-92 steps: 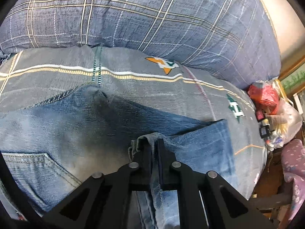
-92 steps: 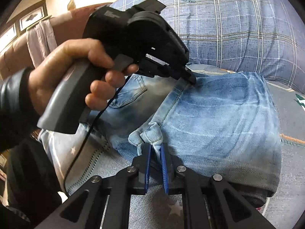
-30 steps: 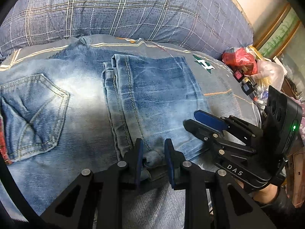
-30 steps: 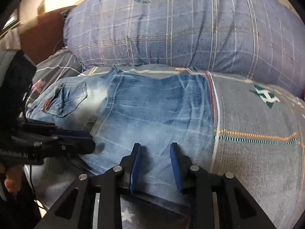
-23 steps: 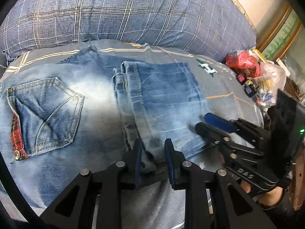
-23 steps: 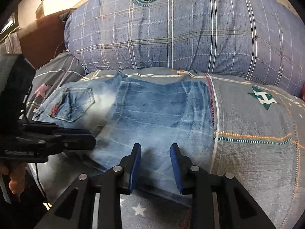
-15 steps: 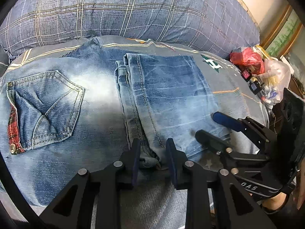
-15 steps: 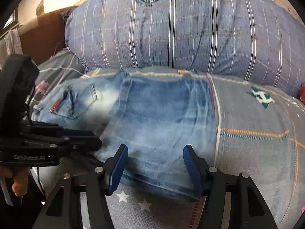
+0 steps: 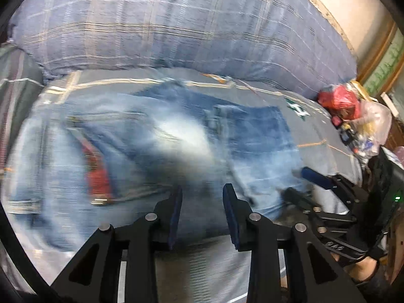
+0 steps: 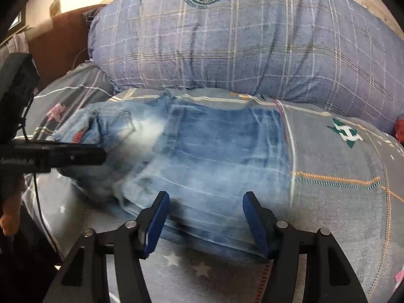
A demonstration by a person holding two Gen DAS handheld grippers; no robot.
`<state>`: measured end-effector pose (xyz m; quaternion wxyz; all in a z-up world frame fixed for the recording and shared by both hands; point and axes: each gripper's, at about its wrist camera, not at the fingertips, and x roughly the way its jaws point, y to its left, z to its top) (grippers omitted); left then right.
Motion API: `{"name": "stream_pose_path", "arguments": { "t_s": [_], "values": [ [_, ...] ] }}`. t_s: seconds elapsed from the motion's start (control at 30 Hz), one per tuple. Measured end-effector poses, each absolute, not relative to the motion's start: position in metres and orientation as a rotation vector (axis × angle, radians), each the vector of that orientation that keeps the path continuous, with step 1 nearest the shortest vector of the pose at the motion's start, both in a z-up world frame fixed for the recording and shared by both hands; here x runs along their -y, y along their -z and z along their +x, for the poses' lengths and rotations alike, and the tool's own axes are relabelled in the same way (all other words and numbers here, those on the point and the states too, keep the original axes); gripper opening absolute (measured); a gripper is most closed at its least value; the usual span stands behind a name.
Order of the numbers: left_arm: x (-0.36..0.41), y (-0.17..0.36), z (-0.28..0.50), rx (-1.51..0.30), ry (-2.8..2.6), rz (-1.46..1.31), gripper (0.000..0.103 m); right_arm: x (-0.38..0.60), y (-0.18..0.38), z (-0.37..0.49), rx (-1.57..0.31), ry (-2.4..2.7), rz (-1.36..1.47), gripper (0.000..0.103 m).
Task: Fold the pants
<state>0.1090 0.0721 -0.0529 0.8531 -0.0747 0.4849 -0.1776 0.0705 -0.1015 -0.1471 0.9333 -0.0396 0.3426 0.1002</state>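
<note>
1. Looking from the left wrist, blurred: left gripper [image 9: 202, 199] spread, empty, above the folded jeans [image 9: 156, 151] on the bed [image 9: 325, 126]; right gripper [image 9: 301, 181] beside.
2. Right wrist view: right gripper [image 10: 204, 207] wide apart, empty, over the jeans' [image 10: 209, 156] near edge, below the plaid pillow [image 10: 227, 48].

A bedroom in a home: a bed [image 10: 353, 202] under a grey sheet with stars and stripes, a big blue plaid duvet [image 10: 227, 50] bundled along its far edge, jeans [image 10: 214, 151] spread on it. Brown headboard [image 10: 58, 38] at the bed's left end, framed pictures [image 9: 386, 63] on a cream wall. Plastic bags [image 9: 353, 108] of household clutter heaped off the bed's right edge.
</note>
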Motion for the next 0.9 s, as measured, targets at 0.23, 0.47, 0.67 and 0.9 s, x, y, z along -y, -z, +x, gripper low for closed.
{"name": "stream_pose_path", "arguments": {
  "t_s": [0.23, 0.47, 0.67, 0.9],
  "values": [
    [-0.127, 0.054, 0.104, -1.030, 0.261, -0.119, 0.034, 0.058, 0.137, 0.071, -0.680, -0.283, -0.131, 0.064],
    [-0.162, 0.056, 0.103, -1.026, 0.197, -0.087, 0.035, 0.010, 0.129, 0.083, -0.675, -0.366, -0.143, 0.064],
    [-0.175, 0.085, 0.108, -1.063, 0.202, -0.106, 0.040, -0.041, 0.128, 0.098, -0.676, -0.449, -0.181, 0.066],
    [-0.174, 0.083, 0.108, -1.054, 0.241, -0.086, 0.040, -0.068, 0.179, 0.118, -0.789, -0.477, -0.199, 0.070]
  ]
}}
